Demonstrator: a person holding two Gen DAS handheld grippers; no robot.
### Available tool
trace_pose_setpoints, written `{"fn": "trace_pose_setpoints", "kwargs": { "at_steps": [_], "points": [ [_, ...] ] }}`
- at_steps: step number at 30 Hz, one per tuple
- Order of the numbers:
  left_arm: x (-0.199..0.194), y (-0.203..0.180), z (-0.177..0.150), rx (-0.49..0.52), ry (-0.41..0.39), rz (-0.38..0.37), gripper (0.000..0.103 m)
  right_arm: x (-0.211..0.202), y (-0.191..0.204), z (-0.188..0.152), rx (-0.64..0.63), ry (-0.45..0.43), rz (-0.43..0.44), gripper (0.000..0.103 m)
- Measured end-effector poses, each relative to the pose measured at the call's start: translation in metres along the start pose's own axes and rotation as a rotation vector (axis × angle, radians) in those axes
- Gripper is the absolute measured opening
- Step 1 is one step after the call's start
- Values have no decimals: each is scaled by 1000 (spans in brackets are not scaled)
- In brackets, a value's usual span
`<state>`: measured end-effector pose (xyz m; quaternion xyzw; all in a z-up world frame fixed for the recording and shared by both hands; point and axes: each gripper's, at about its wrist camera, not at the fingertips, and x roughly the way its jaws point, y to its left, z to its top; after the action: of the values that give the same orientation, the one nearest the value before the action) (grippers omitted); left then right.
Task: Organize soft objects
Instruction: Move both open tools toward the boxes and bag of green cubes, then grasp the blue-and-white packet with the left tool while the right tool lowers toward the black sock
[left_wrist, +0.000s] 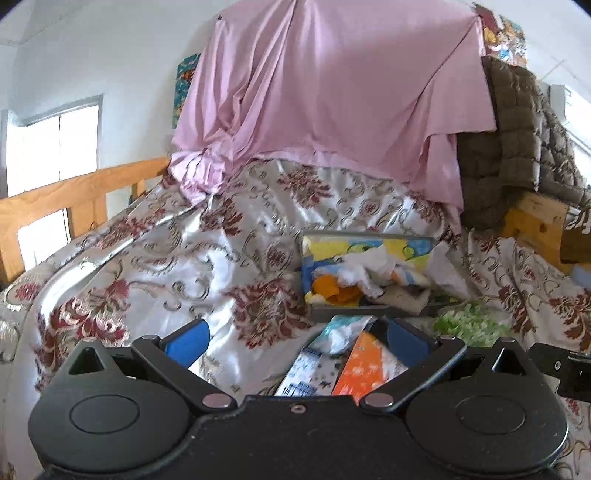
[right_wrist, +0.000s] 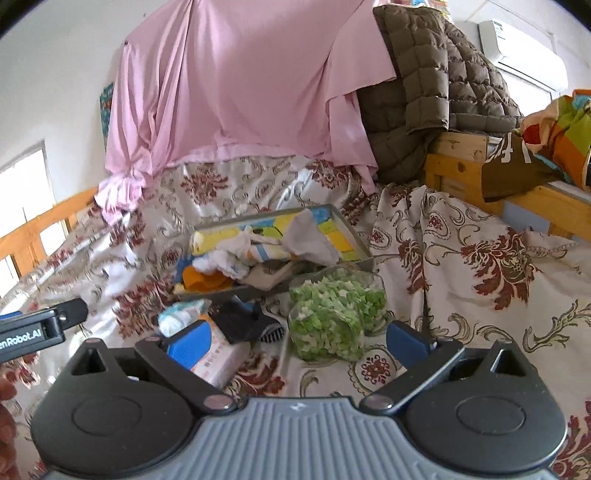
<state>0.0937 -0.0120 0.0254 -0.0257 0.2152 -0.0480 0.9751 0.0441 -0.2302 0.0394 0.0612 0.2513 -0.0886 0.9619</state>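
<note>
A: Where are the soft things now?

B: Most of them lie in a grey metal tray (right_wrist: 354, 236) on the floral bedspread (right_wrist: 480, 258), near the middle of the bed. In the tray I see white cloths (right_wrist: 236, 254), an orange cloth (right_wrist: 201, 280) at its near left corner, and a yellow and blue sheet under them. The tray is tilted on the folds of the bedspread.

A: And outside the tray?

B: Just beside its near edge there is a clear bag of green pieces (right_wrist: 332, 321). To the left of the bag lie a dark sock (right_wrist: 247, 325), an orange tissue pack (left_wrist: 364, 369) and a blue and white pack (left_wrist: 314, 369), close together.

A: What does the left gripper (left_wrist: 295, 338) hold?

B: Nothing. Its blue fingers (left_wrist: 188, 341) are spread wide, and the two packs lie on the bedspread in the gap between them, but I cannot tell if a pad touches them.

A: The right gripper (right_wrist: 295, 339)?

B: Also wide open and empty. The bag of green pieces is between its fingers (right_wrist: 406, 341), a little ahead.

A: Behind the tray?

B: A pink sheet (right_wrist: 236, 81) hangs over the far end of the bed, and a brown quilted jacket (right_wrist: 436, 85) lies on the wooden frame (right_wrist: 454, 166) at the right.
</note>
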Motion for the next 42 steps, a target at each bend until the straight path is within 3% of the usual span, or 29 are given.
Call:
{"fn": "trace_pose_setpoints", "kwargs": {
  "at_steps": [7,21,31,42],
  "points": [
    [6,3,-10,1,54,39,102,10,7,-5,-40,55,-20,103],
    [26,-6,-24,113,153,139,102,34,18,-16,-124,200,-41,103],
    [39,-5,-27,130,209,197,102,48,27,-20,-159,261,5,103],
    [48,6,-22,66,244,238,102,52,34,-20,-184,274,65,103]
  ]
}}
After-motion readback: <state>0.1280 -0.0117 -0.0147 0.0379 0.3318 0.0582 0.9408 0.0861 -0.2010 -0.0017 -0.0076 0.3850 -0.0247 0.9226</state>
